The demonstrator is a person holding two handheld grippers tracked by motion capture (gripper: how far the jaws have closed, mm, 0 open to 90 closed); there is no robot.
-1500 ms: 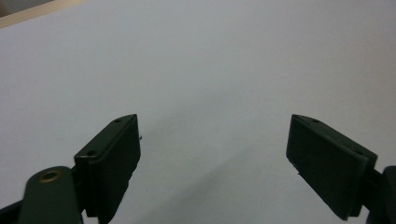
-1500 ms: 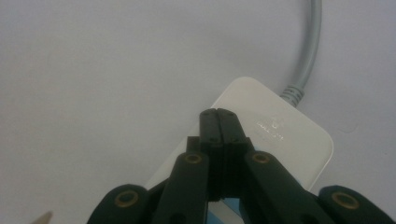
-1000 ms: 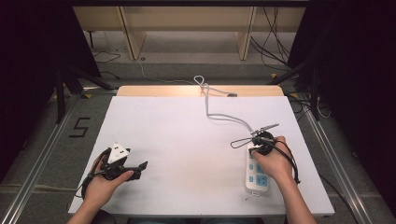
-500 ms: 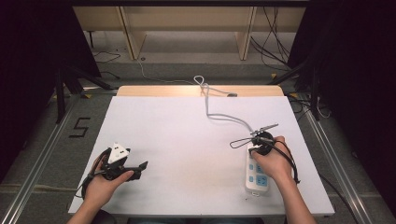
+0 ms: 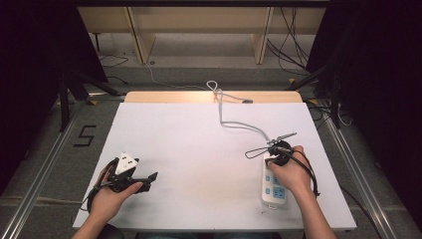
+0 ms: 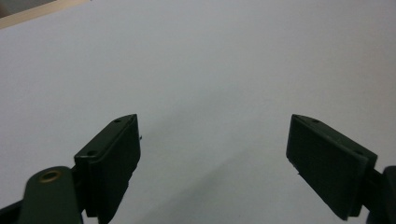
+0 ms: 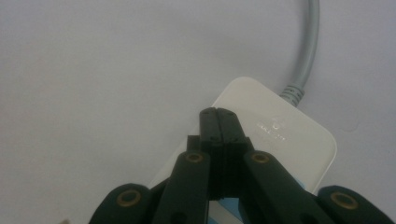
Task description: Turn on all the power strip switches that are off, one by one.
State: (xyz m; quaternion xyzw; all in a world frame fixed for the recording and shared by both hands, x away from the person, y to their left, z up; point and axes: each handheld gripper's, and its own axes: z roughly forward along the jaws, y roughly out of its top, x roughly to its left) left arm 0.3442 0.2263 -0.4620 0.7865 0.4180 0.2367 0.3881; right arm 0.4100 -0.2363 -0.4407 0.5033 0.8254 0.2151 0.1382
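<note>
A white power strip (image 5: 274, 188) with blue sockets lies near the table's front right, and its grey cable (image 5: 239, 124) runs back to the far edge. My right gripper (image 5: 279, 152) rests over the strip's cable end. In the right gripper view its jaws are pressed together over the power strip (image 7: 275, 135), with nothing between them, and the cable (image 7: 306, 51) leaves at the upper right. My left gripper (image 5: 149, 178) sits at the front left on the table. In the left gripper view its jaws stand wide apart, open over bare white surface (image 6: 201, 70).
The white table (image 5: 189, 144) has a wooden strip (image 5: 169, 96) along its far edge. Shelving legs and loose cables stand on the floor beyond. A floor mark shaped like a 5 (image 5: 84, 135) lies to the left. Metal rails run along both sides.
</note>
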